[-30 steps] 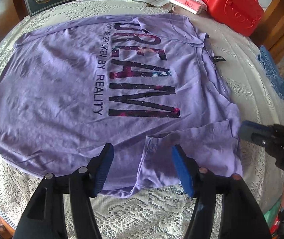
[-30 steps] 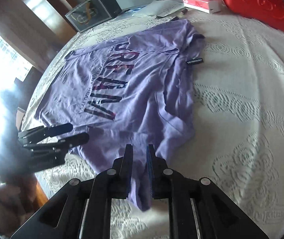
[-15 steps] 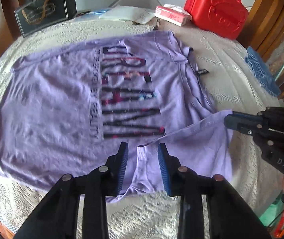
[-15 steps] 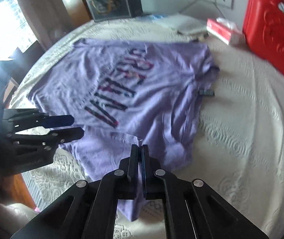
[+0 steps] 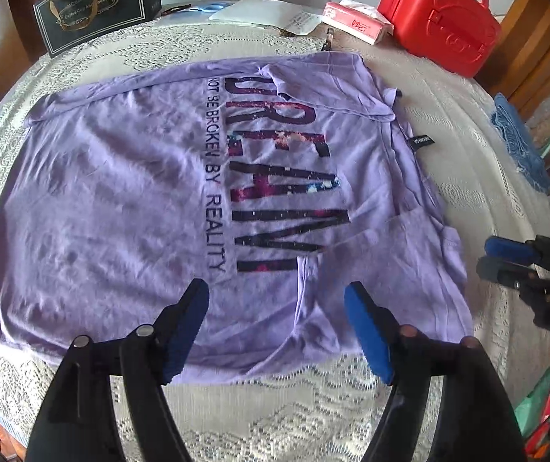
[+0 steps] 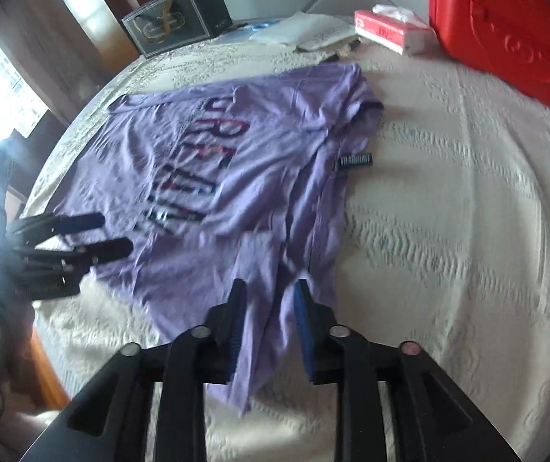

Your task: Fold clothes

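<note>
while both claws gape, the purple shirt [image 5: 128, 200] seemingly lies loose.

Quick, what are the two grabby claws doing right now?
Left gripper: open, holding nothing, above the purple printed T-shirt.
Right gripper: jaws parted, open, shirt cloth lying between them but not pinched.

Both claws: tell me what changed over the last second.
The left claw closed around the near sleeve of the purple T-shirt, then reopened wide, letting go. The right claw, shut on the sleeve, opened too. The sleeve lies folded onto the shirt, which stayed put.
</note>
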`<state>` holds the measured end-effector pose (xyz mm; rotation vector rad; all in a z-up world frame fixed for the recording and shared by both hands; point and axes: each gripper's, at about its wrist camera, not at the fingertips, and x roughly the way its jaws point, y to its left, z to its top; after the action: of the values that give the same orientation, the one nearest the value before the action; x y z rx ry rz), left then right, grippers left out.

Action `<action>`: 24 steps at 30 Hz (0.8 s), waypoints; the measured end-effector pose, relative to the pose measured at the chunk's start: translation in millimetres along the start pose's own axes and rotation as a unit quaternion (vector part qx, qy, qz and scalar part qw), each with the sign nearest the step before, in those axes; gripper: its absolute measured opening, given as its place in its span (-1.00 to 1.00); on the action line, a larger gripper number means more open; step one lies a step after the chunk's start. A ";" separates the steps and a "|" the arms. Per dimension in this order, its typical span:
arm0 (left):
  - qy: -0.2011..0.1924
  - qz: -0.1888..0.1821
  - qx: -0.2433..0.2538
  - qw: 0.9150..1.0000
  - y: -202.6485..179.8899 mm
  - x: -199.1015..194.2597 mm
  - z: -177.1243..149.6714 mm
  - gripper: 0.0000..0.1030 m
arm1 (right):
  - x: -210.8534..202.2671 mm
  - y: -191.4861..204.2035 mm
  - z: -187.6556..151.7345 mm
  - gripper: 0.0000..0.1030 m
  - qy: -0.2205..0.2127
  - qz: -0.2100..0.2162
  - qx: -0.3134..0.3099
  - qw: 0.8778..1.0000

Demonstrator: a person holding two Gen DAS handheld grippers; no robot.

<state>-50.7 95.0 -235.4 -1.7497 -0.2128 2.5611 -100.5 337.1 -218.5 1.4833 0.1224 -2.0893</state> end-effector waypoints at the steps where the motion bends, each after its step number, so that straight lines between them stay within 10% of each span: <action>1: -0.001 0.006 0.001 1.000 0.4 0.5 -2.6 0.41 | -1.7 -1.0 -6.9 -0.16 0.004 0.003 0.005 1.000; 6: 0.027 0.019 -0.012 0.999 2.9 20.0 -9.0 0.41 | 5.5 -1.7 -32.4 -0.16 0.027 0.046 0.022 0.998; 10: 0.052 0.039 -0.006 0.998 3.4 30.5 -19.2 0.41 | 20.1 0.9 -43.4 -0.68 0.053 0.050 0.015 0.997; 14: 0.055 0.029 -0.010 0.998 5.1 25.6 -17.8 0.41 | 21.3 -7.0 -51.7 -0.73 0.086 0.036 0.022 0.995; 24: 0.004 -0.004 -0.028 1.000 13.3 20.4 73.7 0.41 | -14.2 -36.1 29.6 -0.56 -0.023 0.019 0.057 0.998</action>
<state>-126.0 77.0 -229.7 -1.7726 -0.2938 2.5674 -140.0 361.4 -203.3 1.4908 -0.0421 -2.1284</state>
